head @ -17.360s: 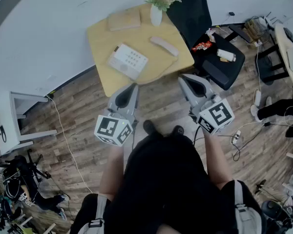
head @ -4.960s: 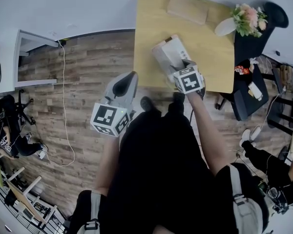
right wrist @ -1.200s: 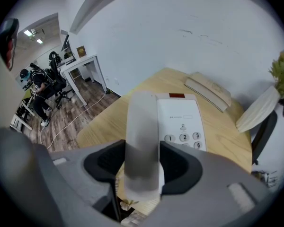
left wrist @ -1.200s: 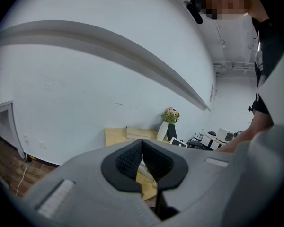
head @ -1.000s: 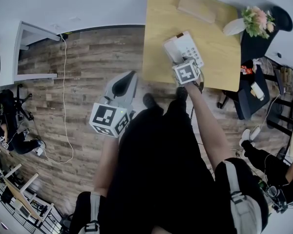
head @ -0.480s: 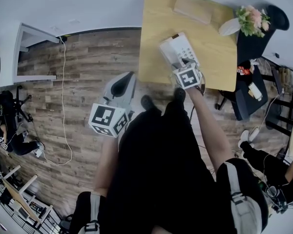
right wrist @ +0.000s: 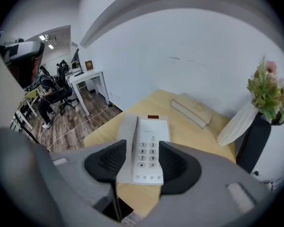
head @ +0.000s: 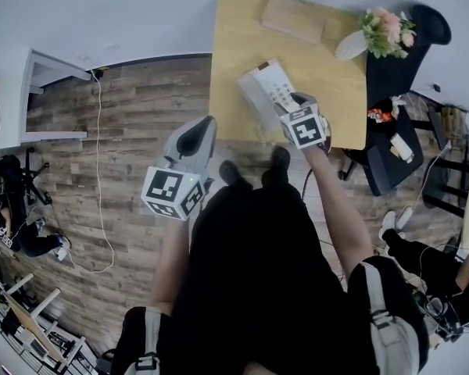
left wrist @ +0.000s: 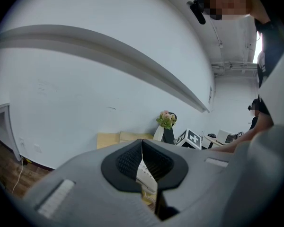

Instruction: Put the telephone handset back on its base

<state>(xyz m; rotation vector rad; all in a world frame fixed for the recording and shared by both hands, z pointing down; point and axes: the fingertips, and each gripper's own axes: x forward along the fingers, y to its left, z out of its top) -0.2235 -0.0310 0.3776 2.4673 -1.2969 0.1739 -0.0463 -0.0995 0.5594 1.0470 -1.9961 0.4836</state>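
Long before, the pale grey plastic telephone handset (right wrist: 128, 134) lay alone on the square yellow wooden table (head: 234, 37), apart from the white push-button telephone base (right wrist: 151, 136). Now we see it lying in its cradle, along the left side of that base. A moment ago the right gripper (right wrist: 143, 148) was low over the near end of the telephone. Now it is lifted off and stands a little nearer to the person.

Its jaws are released and stand wide apart, though they have just been closing a little. Nothing is pressed between them, and we only see the telephone beyond them on the table. The left gripper (left wrist: 142, 150) hangs over the wooden floor beside the person's legs. Its jaws are clenched on nothing, with only a thin slit between the pads.

We count one telephone base, one handset and two grippers. On the table there are also one flat beige rectangular block (head: 293, 18) and one white vase (head: 350, 47) with pink flowers, both at the far side.
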